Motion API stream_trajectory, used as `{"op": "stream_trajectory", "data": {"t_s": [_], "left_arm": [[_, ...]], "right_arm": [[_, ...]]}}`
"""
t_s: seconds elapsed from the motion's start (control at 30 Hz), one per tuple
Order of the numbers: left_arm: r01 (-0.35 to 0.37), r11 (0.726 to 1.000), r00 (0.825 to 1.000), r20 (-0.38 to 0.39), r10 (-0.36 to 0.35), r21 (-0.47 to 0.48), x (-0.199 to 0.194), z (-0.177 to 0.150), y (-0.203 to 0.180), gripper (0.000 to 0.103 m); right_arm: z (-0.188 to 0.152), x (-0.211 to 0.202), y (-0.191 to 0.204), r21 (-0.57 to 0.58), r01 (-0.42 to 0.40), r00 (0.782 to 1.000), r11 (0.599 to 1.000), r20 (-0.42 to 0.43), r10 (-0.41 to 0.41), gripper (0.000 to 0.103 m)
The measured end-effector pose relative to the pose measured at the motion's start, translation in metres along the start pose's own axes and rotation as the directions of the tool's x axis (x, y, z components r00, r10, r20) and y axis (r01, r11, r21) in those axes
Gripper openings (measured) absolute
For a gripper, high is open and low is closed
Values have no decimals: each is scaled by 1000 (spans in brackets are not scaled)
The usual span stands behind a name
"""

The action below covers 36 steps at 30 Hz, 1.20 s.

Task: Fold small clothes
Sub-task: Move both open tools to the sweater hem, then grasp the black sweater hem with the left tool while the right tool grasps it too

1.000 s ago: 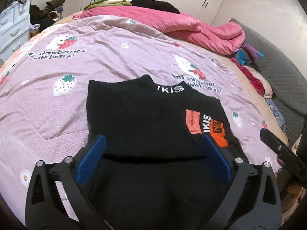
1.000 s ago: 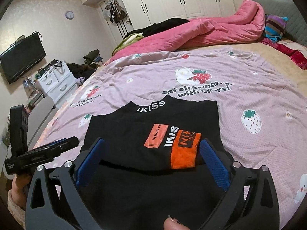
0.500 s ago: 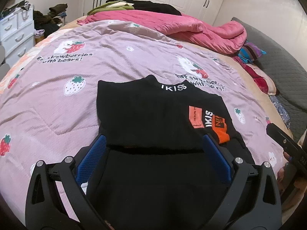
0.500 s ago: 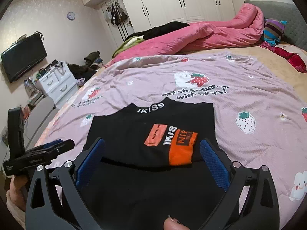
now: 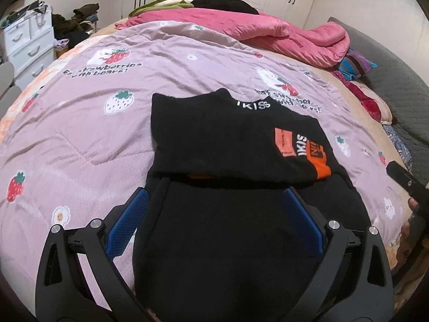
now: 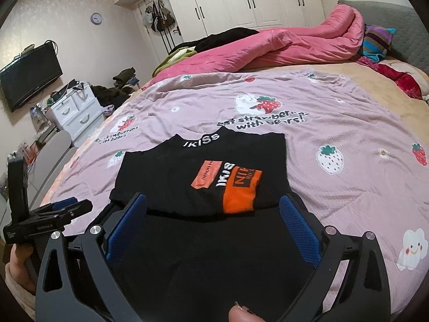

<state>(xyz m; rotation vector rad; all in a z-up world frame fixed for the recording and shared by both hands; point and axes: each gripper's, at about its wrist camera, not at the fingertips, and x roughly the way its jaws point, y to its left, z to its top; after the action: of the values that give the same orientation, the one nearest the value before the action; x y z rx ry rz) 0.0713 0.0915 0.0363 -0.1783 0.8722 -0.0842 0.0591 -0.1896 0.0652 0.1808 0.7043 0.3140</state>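
Note:
A small black top [image 5: 230, 139] lies flat on the pink strawberry bedspread [image 5: 80, 139], its "IKISS" collar [image 6: 201, 141] at the far end. Its upper half, with orange patches [image 6: 238, 187], lies folded over the lower half [image 6: 209, 255]. My left gripper [image 5: 214, 196] hovers open over the near part of the top, its blue pads [image 5: 126, 228] spread wide. My right gripper [image 6: 213, 200] is likewise open above the same near part. Neither holds cloth. The left gripper [image 6: 53, 212] also shows at the left edge of the right wrist view, in a hand.
A pink quilt [image 5: 281, 32] and dark clothes are heaped at the far end of the bed. A striped cushion [image 6: 375, 40] and grey headboard are at the right. A white drawer unit [image 6: 72, 112] and wall TV [image 6: 29, 75] stand left of the bed.
Both grippers have drawn back toward the near edge of the bed, so the top looks farther off. The top itself has not moved, and both grippers stay open.

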Motion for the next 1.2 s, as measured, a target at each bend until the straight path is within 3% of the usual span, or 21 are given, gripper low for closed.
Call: {"op": "stream_trajectory", "data": {"t_s": [0.53,0.8,1.2], "left_arm": [[-32,999,999,-34,32,-10,-10,-31,10,94],[-79,997,994,-74,77,-18,-12,-51,25,94],[-87,994,986,-146,78,-59,-14,-85,43,94]], "right_arm": [[-24,-17,-19,0,47,998,999,-31,-47,99],[-42,-22,-25,-14,52,996,999,-78,-53,99],[-59,-29,-37,8,27,992,1000,-124,-26,99]]}}
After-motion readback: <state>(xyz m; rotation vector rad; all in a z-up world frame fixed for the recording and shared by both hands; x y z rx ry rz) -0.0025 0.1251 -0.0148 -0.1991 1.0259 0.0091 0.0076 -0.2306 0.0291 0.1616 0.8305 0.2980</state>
